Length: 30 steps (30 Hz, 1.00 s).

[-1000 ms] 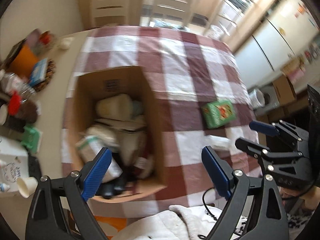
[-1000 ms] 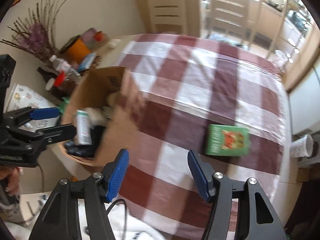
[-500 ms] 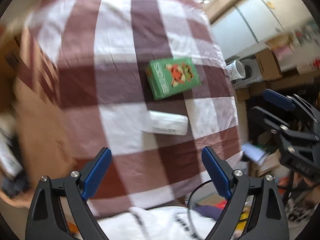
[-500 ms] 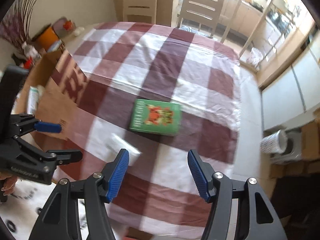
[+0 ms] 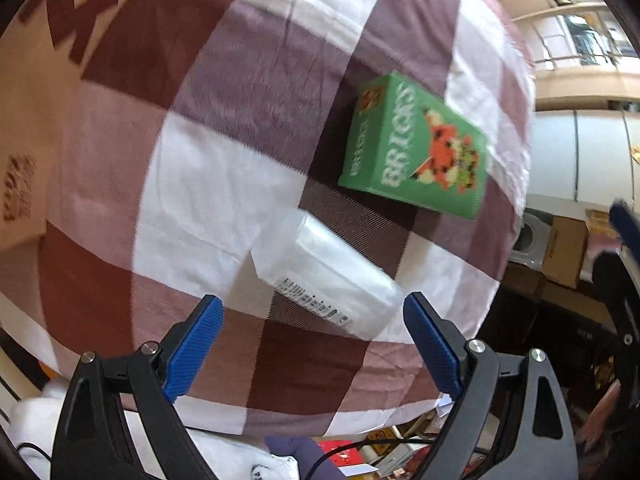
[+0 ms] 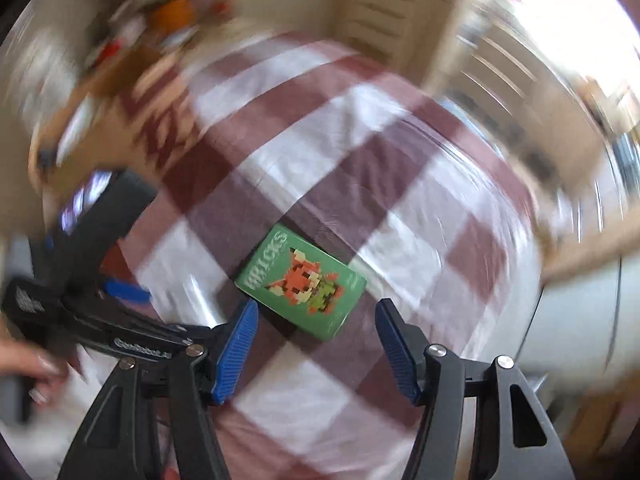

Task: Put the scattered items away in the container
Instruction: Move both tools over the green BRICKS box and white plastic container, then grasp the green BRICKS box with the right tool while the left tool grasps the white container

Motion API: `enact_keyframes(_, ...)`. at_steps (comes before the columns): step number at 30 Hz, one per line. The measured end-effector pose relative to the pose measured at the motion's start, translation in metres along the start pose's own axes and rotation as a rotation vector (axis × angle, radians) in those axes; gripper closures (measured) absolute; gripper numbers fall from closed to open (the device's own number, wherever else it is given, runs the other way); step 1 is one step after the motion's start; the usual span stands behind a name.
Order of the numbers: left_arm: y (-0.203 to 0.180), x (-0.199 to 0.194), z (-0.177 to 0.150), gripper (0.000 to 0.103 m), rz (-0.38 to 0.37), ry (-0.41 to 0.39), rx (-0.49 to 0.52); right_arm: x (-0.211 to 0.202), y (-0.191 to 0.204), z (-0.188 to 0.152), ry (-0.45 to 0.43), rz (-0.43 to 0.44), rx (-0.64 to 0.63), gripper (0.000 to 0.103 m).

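Observation:
A green box marked BRICKS lies flat on the checked tablecloth. Just nearer to me lies a clear white plastic packet with a barcode label. My left gripper hangs open right above the packet's near end, touching nothing. In the blurred right wrist view the same green box sits just beyond my right gripper, which stands open and empty above the cloth. The cardboard container shows only as a flap at the left edge. The left gripper also shows at the left of the right wrist view.
The table's edge falls away close behind the box and packet, with cardboard cartons on the floor beyond. A hand holds the left tool. White fabric lies at the near edge. Blurred clutter stands at the far left.
Both grippers have swung away from the cardboard box and dropped toward the table's right side, rolling as they went. The packet and green box now fill the views. Jaw widths look unchanged.

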<state>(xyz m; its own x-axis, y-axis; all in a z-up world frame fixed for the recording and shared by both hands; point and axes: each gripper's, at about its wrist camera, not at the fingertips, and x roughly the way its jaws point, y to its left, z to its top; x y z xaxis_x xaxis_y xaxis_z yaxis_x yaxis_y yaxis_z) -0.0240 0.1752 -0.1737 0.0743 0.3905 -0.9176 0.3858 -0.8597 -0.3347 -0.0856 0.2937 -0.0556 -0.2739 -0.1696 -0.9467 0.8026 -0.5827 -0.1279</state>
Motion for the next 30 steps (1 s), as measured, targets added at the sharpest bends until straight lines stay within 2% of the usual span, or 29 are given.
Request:
enact_keyframes(2, 0.002, 0.007, 0.001, 0.008, -0.022, -0.004, -0.033, 0.019, 0.01, 0.006, 0.034, 0.016, -0.165, 0.04)
enact_keyframes(4, 0.002, 0.009, 0.004, 0.008, -0.022, -0.024, -0.045, 0.037, 0.015, 0.011, 0.069, 0.054, -0.259, 0.04)
enact_keyframes(7, 0.002, 0.013, 0.009, 0.008, -0.003, -0.04, -0.038, 0.063, 0.015, 0.021, 0.133, 0.114, -0.338, 0.04)
enact_keyframes(13, 0.017, 0.034, 0.006, 0.007, 0.028, 0.019, -0.064, 0.099, 0.026, 0.031, 0.232, 0.16, -0.506, 0.04)
enact_keyframes(16, 0.014, 0.034, 0.005, 0.007, 0.065, 0.015, -0.007, 0.112, 0.039, 0.029, 0.277, 0.128, -0.618, 0.04)
enact_keyframes(17, 0.013, 0.035, 0.005, 0.007, 0.067, 0.022, 0.01, 0.117, 0.043, 0.028, 0.292, 0.118, -0.645, 0.037)
enact_keyframes(20, 0.01, 0.035, 0.003, 0.008, 0.081, 0.034, 0.078, 0.122, 0.046, 0.03, 0.278, 0.12, -0.649, 0.023)
enact_keyframes(23, 0.008, 0.032, 0.002, 0.013, 0.107, 0.023, 0.153, 0.128, 0.042, 0.032, 0.289, 0.164, -0.59, 0.019)
enact_keyframes(26, 0.007, 0.027, 0.003, 0.024, 0.133, 0.006, 0.212, 0.131, 0.034, 0.034, 0.295, 0.213, -0.508, 0.016)
enact_keyframes(28, 0.007, 0.023, 0.005, 0.037, 0.155, -0.01, 0.26, 0.133, 0.029, 0.034, 0.293, 0.242, -0.444, 0.016)
enact_keyframes(30, 0.01, 0.02, 0.007, 0.045, 0.162, -0.012, 0.29, 0.133, 0.026, 0.033, 0.289, 0.261, -0.4, 0.014)
